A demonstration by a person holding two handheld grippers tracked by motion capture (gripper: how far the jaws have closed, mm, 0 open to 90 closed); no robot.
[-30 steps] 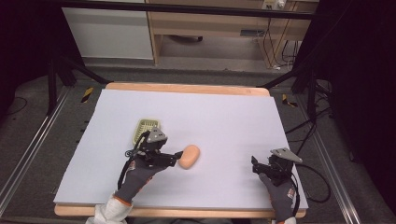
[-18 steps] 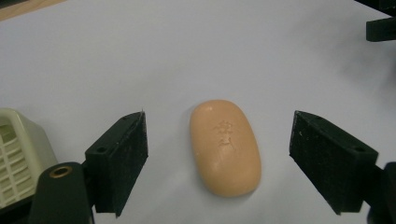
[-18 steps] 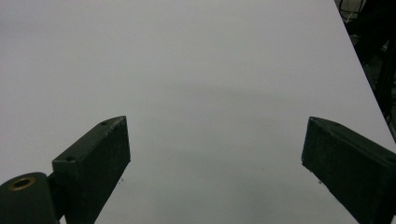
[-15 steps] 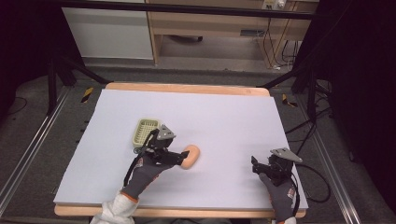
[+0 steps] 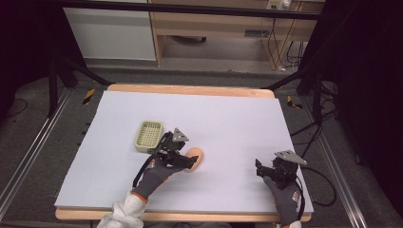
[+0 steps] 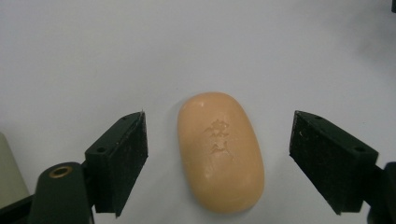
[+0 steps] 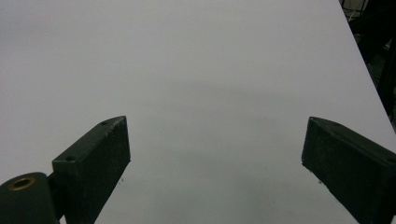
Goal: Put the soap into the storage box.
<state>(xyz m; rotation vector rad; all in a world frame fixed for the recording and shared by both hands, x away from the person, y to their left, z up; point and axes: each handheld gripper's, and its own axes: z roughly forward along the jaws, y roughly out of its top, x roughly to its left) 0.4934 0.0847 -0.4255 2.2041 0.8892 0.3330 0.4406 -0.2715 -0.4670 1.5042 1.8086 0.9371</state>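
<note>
Soap (image 6: pixel 220 153), a peach-coloured oval bar with a stamped mark on top, lies flat on the pale table sheet (image 5: pixel 228 118), just to the right of a small green slotted tray (image 5: pixel 148 135) and near the table's middle. The left gripper (image 6: pixel 217 161) hangs over it with its jaws wide apart, one on each long side of the bar and neither touching it. The right gripper (image 5: pixel 266 170) rests apart near the right front of the sheet, jaws likewise spread wide with nothing between them. I judge the bar to be stiff, fairly light and dense, with a smooth rounded skin that could slip or squirt out of a pinch. The safest hold looks to be across its narrow middle, pads square on the two long flanks, low enough to avoid the curved top.
</note>
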